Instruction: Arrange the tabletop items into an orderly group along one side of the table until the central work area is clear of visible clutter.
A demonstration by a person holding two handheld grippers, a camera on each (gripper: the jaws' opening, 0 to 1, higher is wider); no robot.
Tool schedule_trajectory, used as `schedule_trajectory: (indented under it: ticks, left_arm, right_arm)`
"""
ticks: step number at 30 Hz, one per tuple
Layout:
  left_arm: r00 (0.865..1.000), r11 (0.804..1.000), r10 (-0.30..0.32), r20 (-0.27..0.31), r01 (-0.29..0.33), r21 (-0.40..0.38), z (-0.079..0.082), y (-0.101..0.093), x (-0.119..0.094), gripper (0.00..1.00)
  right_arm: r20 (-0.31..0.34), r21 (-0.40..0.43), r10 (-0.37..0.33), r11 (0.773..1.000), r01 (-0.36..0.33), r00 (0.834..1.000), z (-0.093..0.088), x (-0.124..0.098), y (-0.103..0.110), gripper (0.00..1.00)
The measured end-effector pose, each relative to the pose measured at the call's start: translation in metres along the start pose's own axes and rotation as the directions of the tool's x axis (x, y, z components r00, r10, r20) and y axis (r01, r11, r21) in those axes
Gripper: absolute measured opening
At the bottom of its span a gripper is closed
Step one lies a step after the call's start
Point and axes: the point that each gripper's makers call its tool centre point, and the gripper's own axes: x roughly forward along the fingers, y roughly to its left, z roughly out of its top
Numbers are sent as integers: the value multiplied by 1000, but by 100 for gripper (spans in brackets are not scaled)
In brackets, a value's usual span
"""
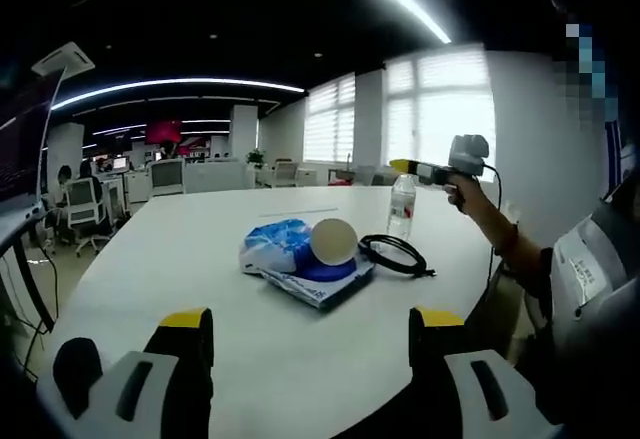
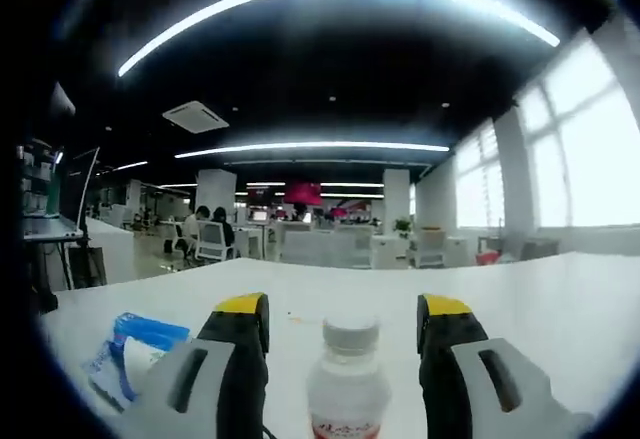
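Left tool (image 1: 310, 344) hangs low at the bottom of the left gripper view, jaws spread wide with bare white bench (image 1: 200, 259) between them — released, holding nothing. At centre frame sits the clutter: a blue-and-white packet (image 1: 275, 249) with a pale round ball (image 1: 333, 242) resting on it, both on a flat blue-edged book (image 1: 320, 284), and a black cable loop (image 1: 395, 252) lying just right of the pile. Right of centre stands the clear water bottle (image 1: 401, 207), with the right tool (image 1: 420, 171) arriving over it on the person's outstretched arm.

In the right gripper view, the bottle (image 2: 348, 384) rises at the bottom centre, white cap between the two yellow-tipped jaws of the tool (image 2: 343, 321). They stand open on either side, not touching it. The packet (image 2: 135, 354) shows at lower left.

My read: the bottle grab is on. To do it well, drop lower so the pads meet the body rather than the cap, keep it centred, squeeze gently — thin plastic will likely buckle — and carry it upright to the bench edge.
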Motion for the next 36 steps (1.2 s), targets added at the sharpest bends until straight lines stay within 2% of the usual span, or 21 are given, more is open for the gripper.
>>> schedule_trajectory:
  ticks: [3, 5, 6, 7, 9, 11, 13, 14, 15, 16, 17, 19, 20, 21, 25, 27, 30, 31, 32, 34, 36]
  left_arm:
    - [1000, 1000, 11, -8, -11, -2, -1, 1, 0, 80]
    - [1000, 1000, 12, -12, -12, 5, 0, -1, 0, 80]
    - [1000, 1000, 10, -13, -10, 9, 0, -3, 0, 80]
    - [1000, 1000, 8, -13, -8, 12, 1, -4, 0, 80]
    - [1000, 1000, 9, -10, -9, 15, 3, -6, -1, 80]
    - [1000, 1000, 12, -10, -12, 18, 4, -6, 1, 80]
    - [1000, 1000, 13, -11, -13, 22, 5, -8, 2, 80]
    - [1000, 1000, 11, -10, -11, 25, 6, -9, 2, 80]
    - [1000, 1000, 9, -9, -9, 27, 7, -10, 2, 80]
    - [1000, 1000, 8, -9, -8, 29, 7, -11, 3, 80]
    - [1000, 1000, 8, -9, -7, 30, 8, -12, 3, 80]
    - [1000, 999, 10, -8, -10, 31, 8, -13, 3, 80]
    - [1000, 999, 15, -9, -15, 31, 8, -13, 3, 80]
    - [1000, 999, 19, -9, -18, 31, 8, -13, 3, 80]
    - [999, 999, 32, -8, -32, 31, 9, -13, 1, 80]
    - [999, 999, 37, -8, -37, 31, 9, -13, 1, 80]
    - [999, 999, 44, -9, -44, 27, 9, -13, 0, 79]
    - [999, 998, 49, -11, -49, 27, 9, -13, 0, 79]
    - [999, 998, 53, -12, -53, 28, 9, -14, 0, 79]
    - [998, 998, 54, -15, -54, 28, 8, -15, 0, 79]
    - [999, 998, 48, -9, -48, 32, 9, -18, -1, 79]
  right_arm:
    - [-19, -41, 158, 986, -159, 987, 2, 0, 10, 59]
    - [-38, -15, 194, 981, -195, 980, 1, -2, 8, 61]
    - [-55, -69, 246, 966, -249, 968, 1, -2, 9, 61]
    - [-71, -60, 209, 975, -214, 975, 0, -3, 2, 62]
    - [-91, -145, 225, 961, -237, 970, 0, -4, -2, 65]
    - [-91, -155, 228, 958, -240, 969, 1, -5, -5, 66]
    - [-73, -164, 296, 938, -305, 952, 5, -6, -1, 67]
    - [-80, -155, 376, 910, -385, 923, 4, -9, 8, 67]
    - [-88, -128, 416, 896, -424, 905, 3, -11, 11, 68]
    - [-98, -85, 427, 897, -435, 899, 1, -11, 10, 69]
    - [-114, -88, 467, 874, -477, 877, 0, -11, 12, 69]
    - [-106, -101, 434, 890, -444, 895, 2, -6, 3, 68]
    - [-106, -172, 438, 876, -450, 893, 2, -4, -1, 68]
    - [-115, -164, 446, 873, -460, 887, 0, -3, -2, 68]
    - [-110, -76, 599, 791, -607, 793, -5, -8, 12, 67]
    - [-100, -60, 623, 775, -630, 776, -6, -6, 10, 63]
    - [-126, -81, 572, 808, -583, 810, -14, 6, 1, 60]
    - [-125, -82, 571, 809, -582, 811, -16, 7, 0, 60]
    - [-125, -72, 577, 806, -588, 807, -18, 8, 0, 60]
    - [-120, -27, 624, 776, -630, 772, -22, 4, 7, 58]
    - [-130, -24, 626, 773, -634, 768, -27, 4, 4, 54]
